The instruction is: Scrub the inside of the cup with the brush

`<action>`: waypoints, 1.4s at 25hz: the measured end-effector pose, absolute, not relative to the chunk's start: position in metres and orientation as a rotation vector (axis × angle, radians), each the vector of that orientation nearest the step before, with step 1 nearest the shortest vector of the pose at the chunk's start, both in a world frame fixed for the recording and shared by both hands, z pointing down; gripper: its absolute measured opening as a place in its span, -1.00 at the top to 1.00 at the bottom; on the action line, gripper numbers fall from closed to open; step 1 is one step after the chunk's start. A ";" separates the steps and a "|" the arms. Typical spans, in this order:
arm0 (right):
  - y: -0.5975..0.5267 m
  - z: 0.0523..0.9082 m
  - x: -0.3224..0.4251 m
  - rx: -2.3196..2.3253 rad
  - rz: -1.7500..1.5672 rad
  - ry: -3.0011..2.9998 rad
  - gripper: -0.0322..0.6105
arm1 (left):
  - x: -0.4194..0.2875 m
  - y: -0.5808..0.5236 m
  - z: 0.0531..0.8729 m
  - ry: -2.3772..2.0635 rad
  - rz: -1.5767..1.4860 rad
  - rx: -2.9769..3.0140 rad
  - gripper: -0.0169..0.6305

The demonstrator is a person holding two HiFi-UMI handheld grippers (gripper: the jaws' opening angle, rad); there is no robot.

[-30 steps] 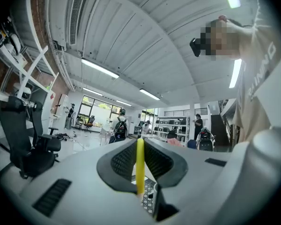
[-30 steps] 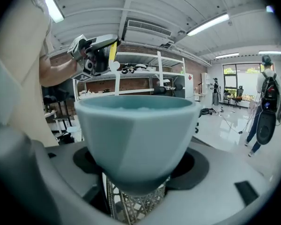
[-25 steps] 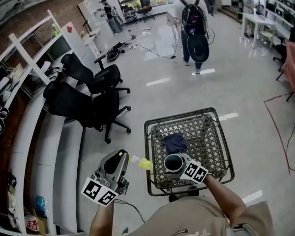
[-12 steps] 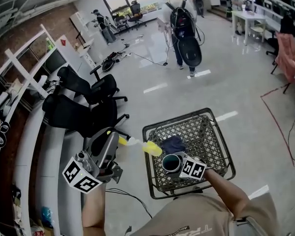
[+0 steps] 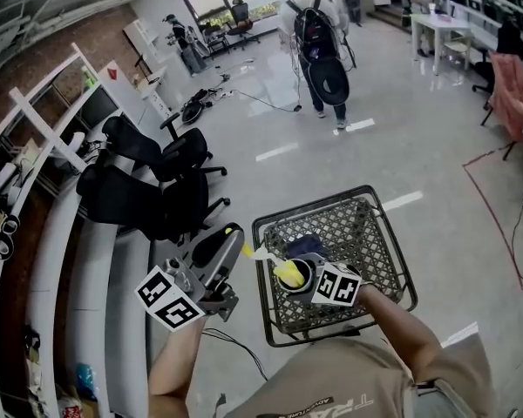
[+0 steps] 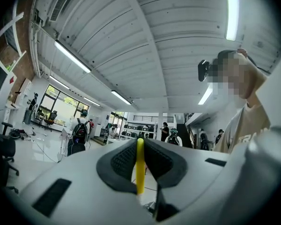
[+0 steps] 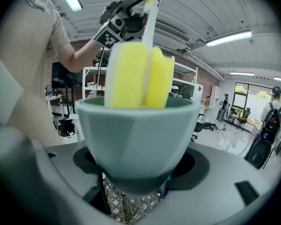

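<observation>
The cup is sitting mouth-up in the right tool, whose jaws are gripping its lower wall, over the wire-mesh surface. The brush is reaching down into it from the left tool's side, its yellow sponge head filling the opening. The left tool is pinching the brush's thin yellow handle between narrow jaws.

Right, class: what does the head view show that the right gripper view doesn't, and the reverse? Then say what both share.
Head view only: the dark cloth in the basket, and the right tool's marker cube. Right gripper view only: that tool's jaws shut round the cup's base. Both: the yellow brush head in the cup, its handle in the left tool.
</observation>
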State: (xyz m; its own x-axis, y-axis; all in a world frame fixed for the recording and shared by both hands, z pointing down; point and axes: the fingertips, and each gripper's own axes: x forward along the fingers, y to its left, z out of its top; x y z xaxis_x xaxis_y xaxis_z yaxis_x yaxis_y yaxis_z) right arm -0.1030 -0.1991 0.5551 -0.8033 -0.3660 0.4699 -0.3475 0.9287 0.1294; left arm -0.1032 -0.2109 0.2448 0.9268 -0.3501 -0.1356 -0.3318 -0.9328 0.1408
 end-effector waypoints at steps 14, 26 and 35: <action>-0.177 0.556 -0.127 0.433 -0.078 -2.579 -0.29 | -0.100 -0.206 0.294 -0.561 -0.223 2.909 0.79; -0.168 0.566 -0.137 0.402 -0.041 -2.587 -0.29 | -0.107 -0.204 0.304 -0.565 -0.219 2.888 0.79; -0.163 0.579 -0.140 0.376 -0.020 -2.563 -0.29 | -0.098 -0.209 0.319 -0.532 -0.196 2.869 0.79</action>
